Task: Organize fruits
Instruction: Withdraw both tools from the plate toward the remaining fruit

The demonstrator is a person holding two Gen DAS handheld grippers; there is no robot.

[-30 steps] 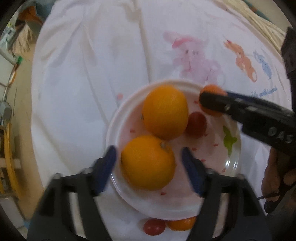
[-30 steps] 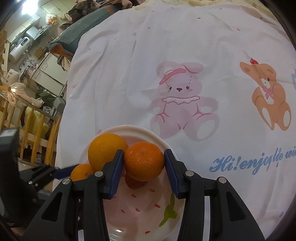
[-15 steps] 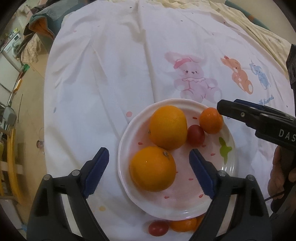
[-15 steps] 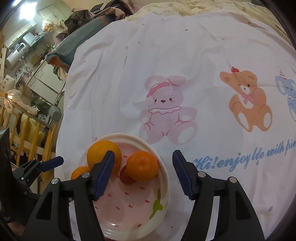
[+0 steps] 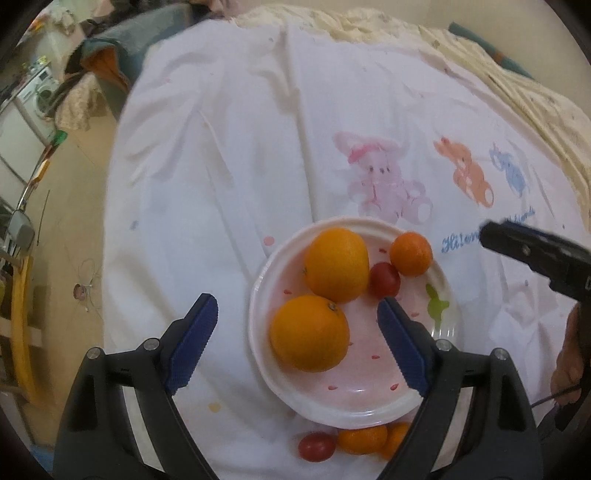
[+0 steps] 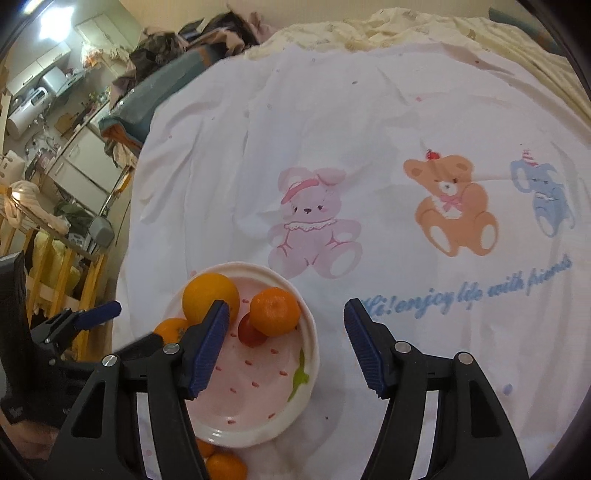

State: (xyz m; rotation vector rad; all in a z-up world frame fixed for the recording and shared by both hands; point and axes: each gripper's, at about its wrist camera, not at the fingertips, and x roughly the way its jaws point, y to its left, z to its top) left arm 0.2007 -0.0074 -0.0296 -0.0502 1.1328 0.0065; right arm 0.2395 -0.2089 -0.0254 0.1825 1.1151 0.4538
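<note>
A white plate with pink marks (image 5: 436, 400) (image 6: 258, 432) holds two large oranges (image 5: 309, 333) (image 5: 337, 264), a small mandarin (image 5: 410, 253) (image 6: 274, 312) and a cherry tomato (image 5: 385, 279) (image 6: 249, 331). My left gripper (image 5: 297, 345) is open and empty, raised above the plate around the near orange. My right gripper (image 6: 286, 349) is open and empty, above the plate's right rim; it shows in the left wrist view (image 5: 535, 251). Beside the plate's near edge lie a cherry tomato (image 5: 317, 446) and small mandarins (image 5: 362, 439) (image 6: 225, 467).
Everything rests on a white sheet (image 5: 240, 147) printed with a pink bunny (image 6: 312, 221), an orange bear (image 6: 450, 206) and a blue elephant (image 6: 546, 195). A cream blanket (image 6: 424, 26) lies at the far edge. The sheet drops off at the left toward floor and furniture (image 5: 33, 96).
My right gripper let go of the small mandarin on the plate, opened and pulled back. My left gripper opened wider and drew up and away from the near orange.
</note>
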